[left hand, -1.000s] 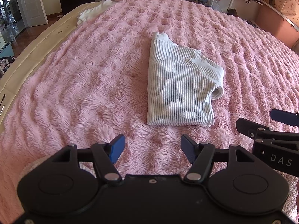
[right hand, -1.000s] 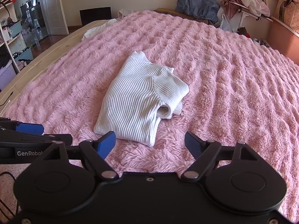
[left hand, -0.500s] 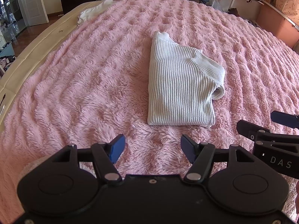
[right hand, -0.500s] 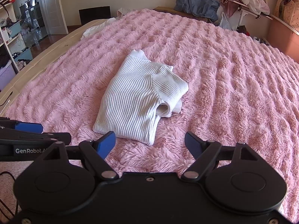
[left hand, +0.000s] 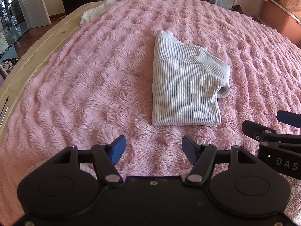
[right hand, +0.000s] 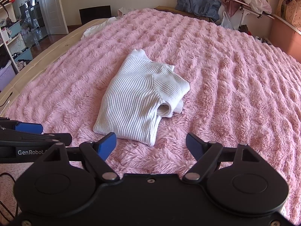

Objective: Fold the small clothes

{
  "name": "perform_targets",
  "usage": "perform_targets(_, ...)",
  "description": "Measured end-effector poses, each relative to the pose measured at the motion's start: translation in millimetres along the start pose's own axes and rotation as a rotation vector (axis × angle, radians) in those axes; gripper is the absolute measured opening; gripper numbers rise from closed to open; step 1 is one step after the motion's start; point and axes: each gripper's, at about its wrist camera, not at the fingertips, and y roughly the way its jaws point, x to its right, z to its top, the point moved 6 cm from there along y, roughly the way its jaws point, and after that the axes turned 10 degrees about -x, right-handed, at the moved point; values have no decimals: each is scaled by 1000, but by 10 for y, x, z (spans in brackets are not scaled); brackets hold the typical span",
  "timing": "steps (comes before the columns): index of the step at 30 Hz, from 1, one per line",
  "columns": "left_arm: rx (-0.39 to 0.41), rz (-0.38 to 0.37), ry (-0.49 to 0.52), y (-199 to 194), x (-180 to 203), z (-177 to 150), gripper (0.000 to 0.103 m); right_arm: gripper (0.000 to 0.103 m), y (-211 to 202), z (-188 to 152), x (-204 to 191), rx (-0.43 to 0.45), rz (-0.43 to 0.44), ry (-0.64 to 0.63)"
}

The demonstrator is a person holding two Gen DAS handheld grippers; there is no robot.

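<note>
Garment: a white ribbed sweater (left hand: 185,86) is seen lying folded into a compact rectangle on the pink fluffy blanket (left hand: 84,79) that covers the bed, roughly at its middle.
Loose part: a rolled sleeve cuff (right hand: 165,110) is left sticking out at the right side of the fold, with a small flap of fabric showing under it.
Left gripper (left hand: 153,147): its fingers are spread apart and nothing is held; it is kept near the sweater's front edge, not touching it.
Right gripper (right hand: 151,144): its fingers are likewise spread wide and empty, with the sweater's near corner seen just beyond the left blue pad (right hand: 107,146).
Stage: the fold is judged nearly complete; only the protruding cuff appears to need tucking or a last fold.
Risk, unrolling: if the cuff is pinched and pulled, the layers above it could be dragged open, since knit of this kind is soft and slides on itself.
Risk, snagging: the long blanket pile could be caught between the fingers together with the knit, so that the blanket is lifted and the bundle shifted.
Risk, collision: the two grippers are held close side by side, so they could be knocked together if both are brought to the same edge.
Other cloth: a white garment (left hand: 94,14) is left at the far edge of the bed, well apart.
</note>
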Motion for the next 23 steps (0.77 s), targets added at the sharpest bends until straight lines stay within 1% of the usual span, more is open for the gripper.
perform_targets(4,-10,-22,-5,22,5,-4,69,82,24,-10,9,-4,0,2)
perform_targets(10,26,-40,3,-7,35,9,69,82,28,-13,11,-8,0,1)
perform_targets(13,22,-42,5,-4,49,14,69,82,38,-12,19,-11,0,2)
perform_targets(18,69,-56,20,-61,71,24,69,82,41,-12,23,-10,-1,2)
perform_targets(23,59,-52,23,-62,85,34,69,82,48,-10,26,-13,0,0)
